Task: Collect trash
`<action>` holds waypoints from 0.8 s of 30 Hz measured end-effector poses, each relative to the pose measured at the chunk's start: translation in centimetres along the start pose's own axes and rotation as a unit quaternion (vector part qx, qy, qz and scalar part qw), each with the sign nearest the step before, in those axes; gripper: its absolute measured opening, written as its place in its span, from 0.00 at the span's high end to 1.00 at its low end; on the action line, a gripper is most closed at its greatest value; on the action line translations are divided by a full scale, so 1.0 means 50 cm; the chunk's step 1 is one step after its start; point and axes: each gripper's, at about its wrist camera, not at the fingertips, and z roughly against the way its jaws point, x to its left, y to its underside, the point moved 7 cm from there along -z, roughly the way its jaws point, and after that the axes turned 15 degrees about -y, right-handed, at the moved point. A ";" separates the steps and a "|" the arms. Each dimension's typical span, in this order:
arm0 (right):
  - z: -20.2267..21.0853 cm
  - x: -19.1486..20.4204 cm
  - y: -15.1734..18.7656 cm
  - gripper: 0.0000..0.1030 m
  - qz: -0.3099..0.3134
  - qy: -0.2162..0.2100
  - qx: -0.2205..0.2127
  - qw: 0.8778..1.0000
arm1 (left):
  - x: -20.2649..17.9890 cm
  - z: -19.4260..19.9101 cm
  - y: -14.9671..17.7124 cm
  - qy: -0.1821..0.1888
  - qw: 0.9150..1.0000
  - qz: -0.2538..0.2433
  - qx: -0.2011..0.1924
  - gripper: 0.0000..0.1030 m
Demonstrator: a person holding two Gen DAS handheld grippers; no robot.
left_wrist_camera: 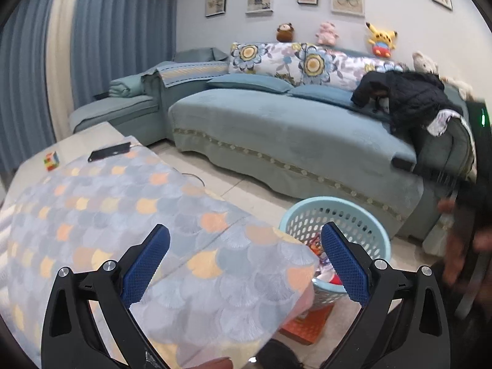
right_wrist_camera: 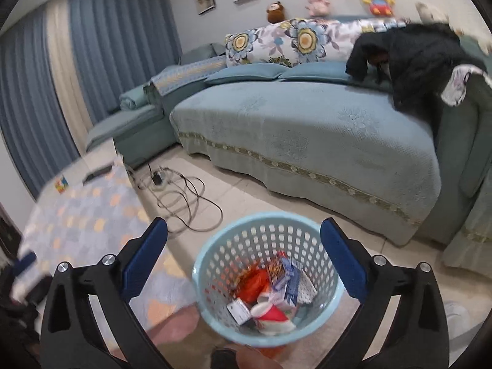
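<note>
Both tongs apart and empty: left gripper (left_wrist_camera: 246, 264) jaws spread wide over the table corner at the bottom of the left wrist view, right gripper (right_wrist_camera: 244, 261) jaws spread wide above the basket (right_wrist_camera: 215, 258) at lower centre of the right wrist view. Nothing sits between either pair of pads

Task thing: the trash (right_wrist_camera: 270, 289) lies inside the light blue basket on the floor, wrappers, a red packet, small cartons, a white cup. In the left wrist view the basket (left_wrist_camera: 363, 215) shows at lower right centre, half behind the patterned tablecloth (left_wrist_camera: 123, 200)

Step in hand, my read: a drop looks done, next is going for more litter. To do it well, lift clear of the basket rim before swinging, keep jaws wide until the next piece is centred, come at flat wrappers low and from the side, don't snag the tablecloth edge or the cables (right_wrist_camera: 184, 196) on the floor at centre left

Hard to make out: no loose litter visible on the table, only a cube (left_wrist_camera: 52, 160) and a phone (left_wrist_camera: 109, 151) at left. Near end of the table is cut off. Right edge of the left wrist view is motion-blurred, dark shape and a hand, unclear. An orange thing under the basket is partly hidden. Lower left of the right wrist view is dark and smeared
</note>
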 end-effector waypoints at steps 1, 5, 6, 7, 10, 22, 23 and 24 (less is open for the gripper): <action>-0.007 0.023 0.024 0.08 0.015 0.005 0.013 1.000 | 0.001 0.000 0.003 0.002 1.000 0.005 0.006 0.07; -0.034 0.075 0.091 0.08 0.052 0.022 0.057 0.997 | 0.016 -0.012 0.029 -0.017 1.000 0.011 0.019 0.07; -0.035 0.082 0.101 0.08 0.050 0.022 0.056 0.997 | 0.020 -0.013 0.033 -0.019 1.000 0.013 0.021 0.07; -0.035 0.086 0.107 0.08 0.049 0.024 0.056 0.997 | 0.022 -0.014 0.040 -0.020 0.999 0.015 0.022 0.07; -0.033 0.092 0.119 0.08 0.046 0.033 0.051 0.997 | 0.036 -0.017 0.048 -0.029 0.999 0.024 0.026 0.07; -0.034 0.121 0.127 0.08 0.065 0.040 0.043 0.996 | 0.071 -0.025 0.066 -0.056 0.997 0.038 0.035 0.07; -0.034 0.125 0.128 0.08 0.070 0.041 0.043 0.996 | 0.073 -0.026 0.066 -0.056 0.997 0.039 0.035 0.07; -0.035 0.126 0.129 0.08 0.073 0.042 0.044 0.995 | 0.074 -0.025 0.065 -0.056 0.997 0.039 0.034 0.07</action>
